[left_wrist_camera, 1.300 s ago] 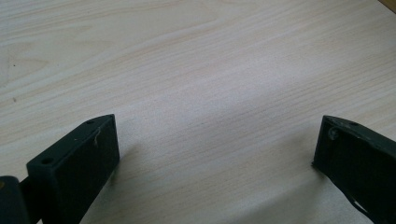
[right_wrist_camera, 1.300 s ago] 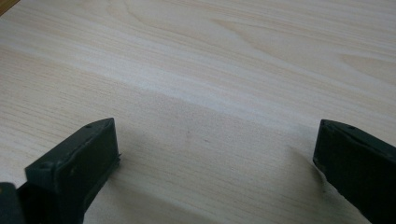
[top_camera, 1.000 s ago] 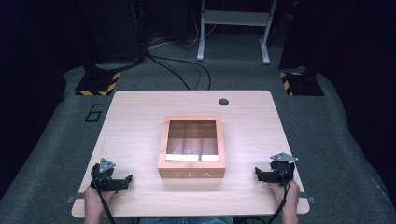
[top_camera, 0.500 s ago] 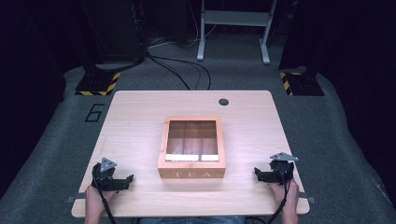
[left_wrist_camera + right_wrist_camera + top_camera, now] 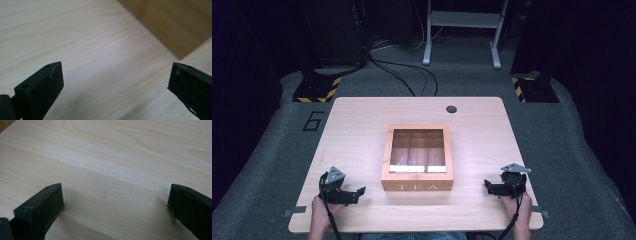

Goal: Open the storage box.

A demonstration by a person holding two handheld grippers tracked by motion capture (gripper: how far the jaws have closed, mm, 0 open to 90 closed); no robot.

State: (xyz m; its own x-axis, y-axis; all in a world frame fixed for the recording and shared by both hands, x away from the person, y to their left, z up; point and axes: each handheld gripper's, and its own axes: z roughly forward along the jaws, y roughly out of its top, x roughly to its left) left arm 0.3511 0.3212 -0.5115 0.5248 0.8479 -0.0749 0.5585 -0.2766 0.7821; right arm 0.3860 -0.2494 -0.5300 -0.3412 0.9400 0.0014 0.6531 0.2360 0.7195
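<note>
the table [image 5: 362, 130] holds a tea box [image 5: 417, 157] at its middle, lid shut, glass top glaring. the left gripper [image 5: 346, 193] rests near-left, jaws wide apart and empty; the right gripper [image 5: 498, 187] near-right, likewise apart. a one-sided push could skid the box or pinch the lid crooked. what lies under the glass is hard to make out, and any hinge or latch is hidden.

A recording lab or studio: the pale wooden table [image 5: 362, 125] stands alone on grey carpet [image 5: 272, 165] amid darkness. Beyond the table, black cables [image 5: 407, 75] trail past hazard-striped stand bases [image 5: 314, 90] and a white metal frame [image 5: 462, 30]; a "6" [image 5: 313, 120] marks the floor left of it.
</note>
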